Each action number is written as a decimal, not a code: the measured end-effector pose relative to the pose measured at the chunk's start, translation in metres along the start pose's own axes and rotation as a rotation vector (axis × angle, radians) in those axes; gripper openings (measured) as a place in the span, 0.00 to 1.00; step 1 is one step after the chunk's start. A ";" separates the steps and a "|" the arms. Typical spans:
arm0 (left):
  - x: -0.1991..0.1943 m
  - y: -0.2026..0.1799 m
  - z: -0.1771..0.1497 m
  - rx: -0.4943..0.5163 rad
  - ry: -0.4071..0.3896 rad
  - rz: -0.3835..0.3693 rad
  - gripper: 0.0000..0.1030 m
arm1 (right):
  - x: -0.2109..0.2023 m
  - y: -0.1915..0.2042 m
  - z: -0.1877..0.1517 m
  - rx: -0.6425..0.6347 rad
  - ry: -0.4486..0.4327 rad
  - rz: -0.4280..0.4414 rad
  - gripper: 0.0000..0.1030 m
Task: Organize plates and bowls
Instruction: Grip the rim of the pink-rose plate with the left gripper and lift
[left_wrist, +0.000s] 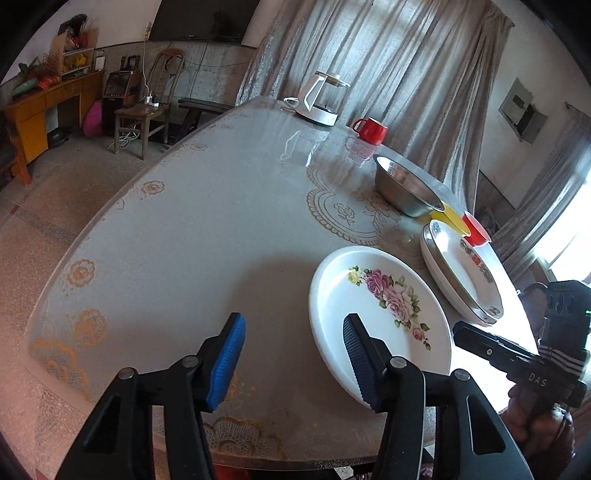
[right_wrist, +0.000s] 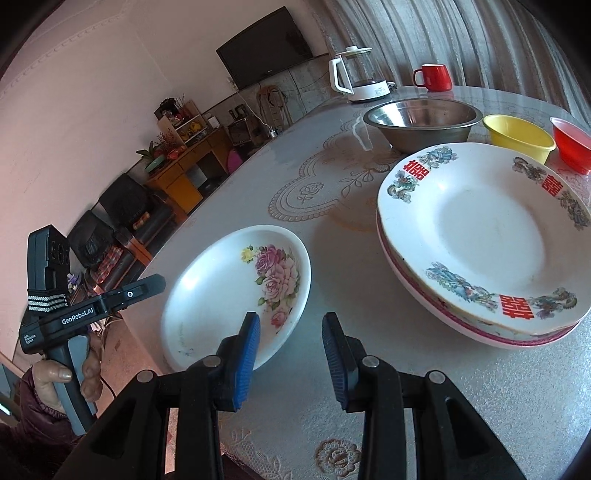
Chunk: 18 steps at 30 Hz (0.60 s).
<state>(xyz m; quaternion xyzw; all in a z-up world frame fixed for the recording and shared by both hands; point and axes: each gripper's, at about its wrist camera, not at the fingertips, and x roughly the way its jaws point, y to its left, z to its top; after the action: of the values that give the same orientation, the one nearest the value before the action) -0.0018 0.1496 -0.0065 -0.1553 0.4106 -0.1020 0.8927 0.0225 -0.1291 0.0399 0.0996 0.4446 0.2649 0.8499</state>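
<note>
A white plate with pink roses (left_wrist: 380, 310) (right_wrist: 240, 291) lies alone on the table near the front edge. To its right, a plate with red characters and phoenixes (right_wrist: 484, 232) (left_wrist: 461, 269) sits stacked on a pink-rimmed plate (right_wrist: 480, 328). Behind stand a steel bowl (right_wrist: 421, 123) (left_wrist: 406, 188), a yellow bowl (right_wrist: 517, 136) and a red bowl (right_wrist: 572, 142). My left gripper (left_wrist: 295, 360) is open and empty, its right finger over the rose plate's near rim. My right gripper (right_wrist: 291, 354) is open and empty, just right of the rose plate's near edge.
A white kettle (left_wrist: 317, 99) (right_wrist: 360, 79) and a red mug (left_wrist: 371, 129) (right_wrist: 436, 76) stand at the far end of the table (left_wrist: 203, 221). The table edge runs along the left, with chairs and a cabinet beyond.
</note>
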 end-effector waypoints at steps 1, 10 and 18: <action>0.002 -0.001 -0.001 -0.002 0.003 -0.007 0.46 | 0.001 0.000 0.000 -0.001 0.001 -0.001 0.34; 0.025 -0.018 -0.006 0.045 0.061 -0.020 0.33 | 0.012 0.006 0.000 -0.024 0.006 -0.020 0.28; 0.032 -0.037 -0.010 0.119 0.022 0.029 0.31 | 0.024 0.004 -0.003 -0.005 0.042 0.048 0.28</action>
<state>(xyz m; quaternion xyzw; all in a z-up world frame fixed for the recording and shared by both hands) 0.0088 0.1037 -0.0217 -0.0949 0.4158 -0.1147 0.8972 0.0294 -0.1131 0.0225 0.1025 0.4593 0.2882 0.8339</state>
